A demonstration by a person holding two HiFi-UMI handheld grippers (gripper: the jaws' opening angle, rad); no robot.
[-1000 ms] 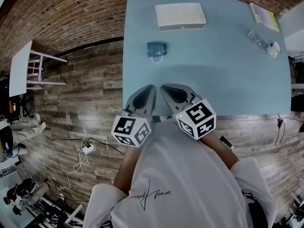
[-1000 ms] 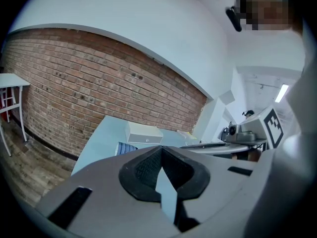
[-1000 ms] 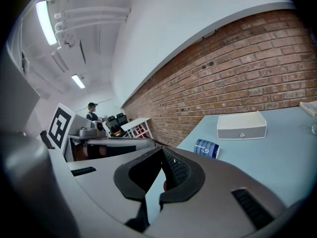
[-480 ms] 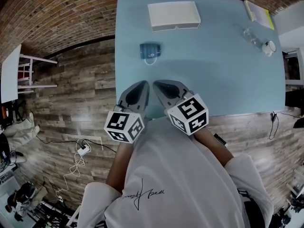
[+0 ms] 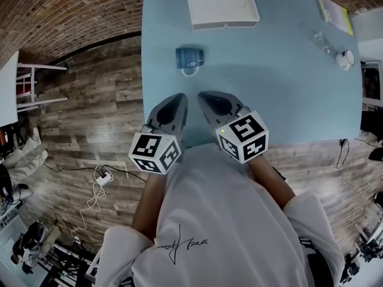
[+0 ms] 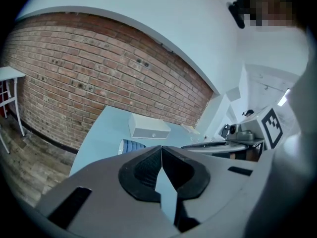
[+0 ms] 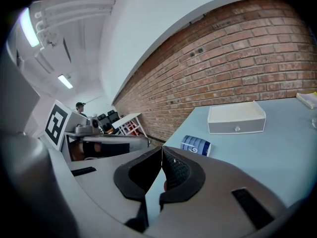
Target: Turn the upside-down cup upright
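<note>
Item, left: we list the left gripper [image 5: 178, 99], jaws pressed together on nothing, held over the near edge of the table [image 5: 287, 100]. Item, centre: the blue cup [image 5: 190, 58] sits on the table's left half, straight out on the far side of both claws and well apart from them. We judge it to lie on its side, long axis left to right, handle to the near side, with the white box [image 5: 222, 9] farther off. Item, right: the right gripper [image 5: 206, 97] is likewise closed and empty, just beside its twin, and we judge neither clearly nearer.
</note>
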